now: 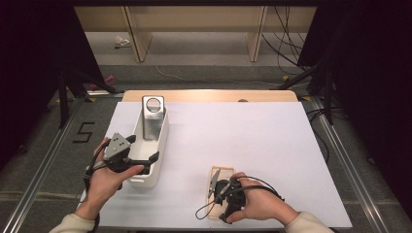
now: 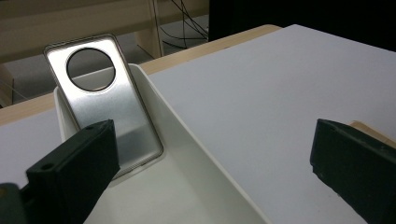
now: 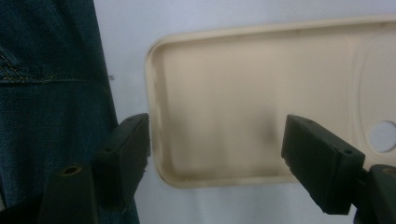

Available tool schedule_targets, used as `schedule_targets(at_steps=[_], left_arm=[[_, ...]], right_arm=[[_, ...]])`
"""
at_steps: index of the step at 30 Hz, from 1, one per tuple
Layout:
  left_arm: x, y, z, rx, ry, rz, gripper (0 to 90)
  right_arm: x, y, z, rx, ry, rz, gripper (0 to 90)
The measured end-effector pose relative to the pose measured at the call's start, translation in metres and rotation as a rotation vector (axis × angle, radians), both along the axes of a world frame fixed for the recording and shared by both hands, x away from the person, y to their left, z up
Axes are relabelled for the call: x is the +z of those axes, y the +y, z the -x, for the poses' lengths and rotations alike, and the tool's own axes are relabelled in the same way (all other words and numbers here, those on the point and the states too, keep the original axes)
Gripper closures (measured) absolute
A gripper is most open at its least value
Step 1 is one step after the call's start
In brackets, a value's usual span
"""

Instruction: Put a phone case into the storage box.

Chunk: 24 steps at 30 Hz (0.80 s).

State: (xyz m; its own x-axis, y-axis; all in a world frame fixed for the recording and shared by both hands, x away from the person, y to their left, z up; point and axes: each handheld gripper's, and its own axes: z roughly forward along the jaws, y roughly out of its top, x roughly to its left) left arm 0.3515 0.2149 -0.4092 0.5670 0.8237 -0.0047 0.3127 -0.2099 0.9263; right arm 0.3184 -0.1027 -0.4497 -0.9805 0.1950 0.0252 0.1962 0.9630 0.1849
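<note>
Case [image 1: 214, 171] beige, flat, hollow up, long axis 12–6, camera hole far end | right gripper [image 1: 219, 190] over it, jaws apart, empty | left gripper [image 1: 144, 163] jaws apart, empty, at white bin [image 1: 163, 145]

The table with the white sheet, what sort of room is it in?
Probably a recording bench in a lab or workshop. The table stands between dark screens, with metal rails on the floor, loose cables behind it, and a taped number beside it. A person works there with a hand-held gripper.
</note>
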Motion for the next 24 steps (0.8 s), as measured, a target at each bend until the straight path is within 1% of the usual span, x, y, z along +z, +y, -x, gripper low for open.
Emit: schedule_targets(at_steps=[2, 6, 7, 9, 11, 14, 17, 18, 20, 22, 23, 24], left_arm=[[0.000, 0.000, 0.000, 0.006, -0.007, 0.000, 0.9], [-0.001, 0.000, 0.000, 0.007, -0.003, 0.002, 1.0], [-0.001, 0.000, -0.001, 0.006, -0.002, 0.001, 1.0], [-0.001, 0.000, 0.000, 0.003, -0.001, -0.002, 1.0], [-0.001, 0.000, 0.000, 0.000, 0.000, -0.003, 0.9], [-0.001, -0.001, 0.000, -0.004, 0.003, -0.007, 0.9], [-0.002, -0.001, 0.000, -0.005, 0.004, -0.008, 0.9], [-0.002, -0.001, 0.000, -0.006, 0.003, -0.008, 0.9], [-0.002, -0.002, 0.000, -0.007, 0.003, -0.009, 0.8], [-0.002, -0.002, 0.000, -0.009, 0.003, -0.011, 0.9], [-0.002, -0.002, 0.000, -0.009, 0.003, -0.012, 0.8], [-0.002, -0.002, 0.000, -0.010, 0.004, -0.012, 0.8]], right_arm=[[-0.001, 0.002, 0.002, 0.010, -0.007, 0.013, 25.1], [-0.005, 0.006, 0.007, 0.029, -0.011, 0.037, 26.3], [-0.006, 0.007, 0.007, 0.034, -0.026, 0.047, 26.8], [-0.007, 0.009, 0.009, 0.031, -0.034, 0.059, 28.1], [-0.008, 0.010, 0.011, 0.041, -0.046, 0.068, 32.1], [-0.009, 0.012, 0.013, 0.056, -0.063, 0.082, 33.8], [-0.008, 0.013, 0.016, 0.054, -0.065, 0.090, 37.3], [-0.008, 0.013, 0.017, 0.050, -0.066, 0.090, 39.2], [-0.008, 0.014, 0.018, 0.066, -0.068, 0.088, 43.0], [-0.007, 0.015, 0.022, 0.072, -0.060, 0.092, 51.4], [-0.007, 0.015, 0.023, 0.089, -0.067, 0.086, 53.9], [-0.006, 0.016, 0.024, 0.097, -0.070, 0.094, 55.7]])
